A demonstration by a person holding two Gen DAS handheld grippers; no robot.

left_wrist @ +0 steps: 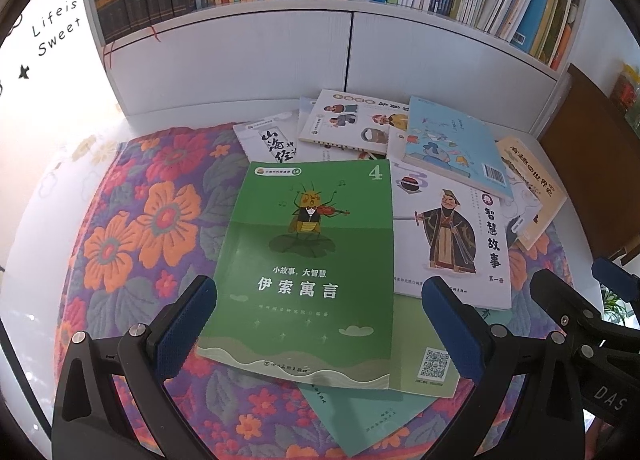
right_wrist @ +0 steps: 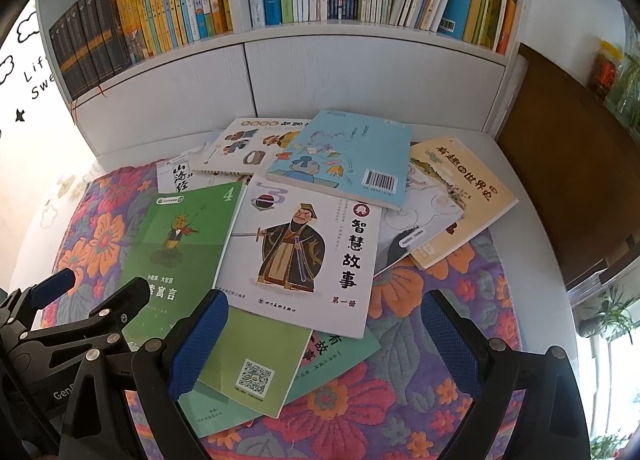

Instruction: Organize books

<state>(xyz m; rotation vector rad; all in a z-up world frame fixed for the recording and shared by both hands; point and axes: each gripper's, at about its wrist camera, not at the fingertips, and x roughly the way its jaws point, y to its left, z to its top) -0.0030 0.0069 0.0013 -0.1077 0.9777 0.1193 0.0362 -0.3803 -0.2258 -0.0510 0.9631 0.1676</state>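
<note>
Several books lie in a loose pile on a floral cloth (left_wrist: 132, 228). A green book with a violin-playing insect (left_wrist: 308, 260) (right_wrist: 180, 244) lies nearest. Beside it is a white book with a robed swordsman (left_wrist: 452, 236) (right_wrist: 304, 248), then a light blue book (left_wrist: 456, 144) (right_wrist: 344, 152) and a cream book (left_wrist: 532, 188) (right_wrist: 464, 192). My left gripper (left_wrist: 316, 332) is open, its blue pads on either side of the green book's lower half, above it. My right gripper (right_wrist: 324, 344) is open over the pile's near edge. The left gripper (right_wrist: 96, 296) also shows in the right wrist view.
A white bookshelf (left_wrist: 352, 8) (right_wrist: 360, 34) packed with upright books stands behind the pile, with white cabinet doors (left_wrist: 348, 48) below. A brown board (right_wrist: 568, 164) leans at the right. Lower green books with a QR code (right_wrist: 256, 360) stick out under the pile. Plants (right_wrist: 612, 320) stand far right.
</note>
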